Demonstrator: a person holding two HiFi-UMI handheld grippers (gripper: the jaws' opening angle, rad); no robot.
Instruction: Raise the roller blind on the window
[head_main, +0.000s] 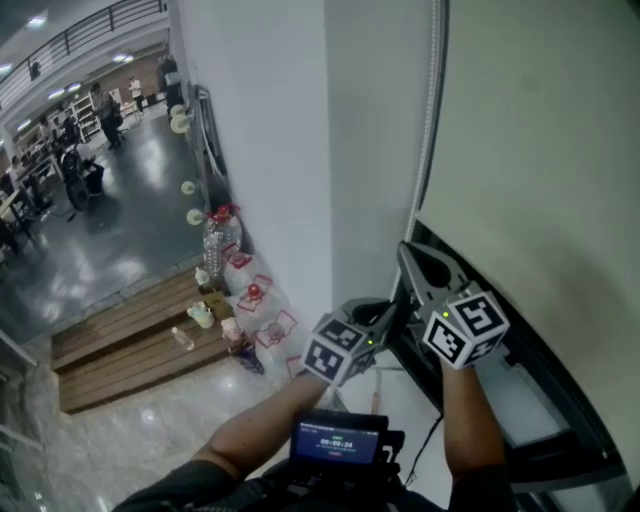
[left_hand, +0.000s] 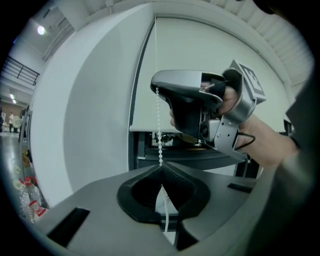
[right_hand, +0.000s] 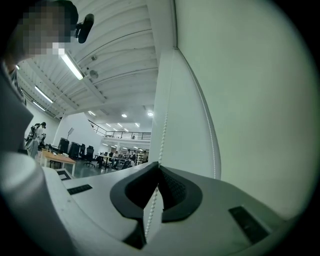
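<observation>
I had both grippers on the same strand of the bead chain (left_hand: 159, 131), and that strand was the whole story. It hung straight up and down just beside the left edge of the roller blind (left_hand: 210, 55), so its long axis was vertical and any pull had to follow it downward.

The left gripper (left_hand: 161, 169) was clamped on the chain, its fingers (left_hand: 176, 181) pinched together with the beads running through the seam between them. From there the chain rose directly to the right gripper (right_hand: 159, 167), which held the strand higher up. Its fingers (right_hand: 172, 186) were likewise shut tight on the beads, and the chain carried on above them toward the top of the blind. So the right hand was the upper grip and the left the lower, stacked close together on one line.

A second strand (right_hand: 213, 145) of the loop ran free alongside the blind's edge, untouched by either hand.

The blind's hem hung low, with only a dark strip of window (left_hand: 165, 150) showing beneath it, so I judged most of the raise lay ahead. As I read it, the next pull called for a straight downward draw, then releasing one hand to regrip above the other.
</observation>
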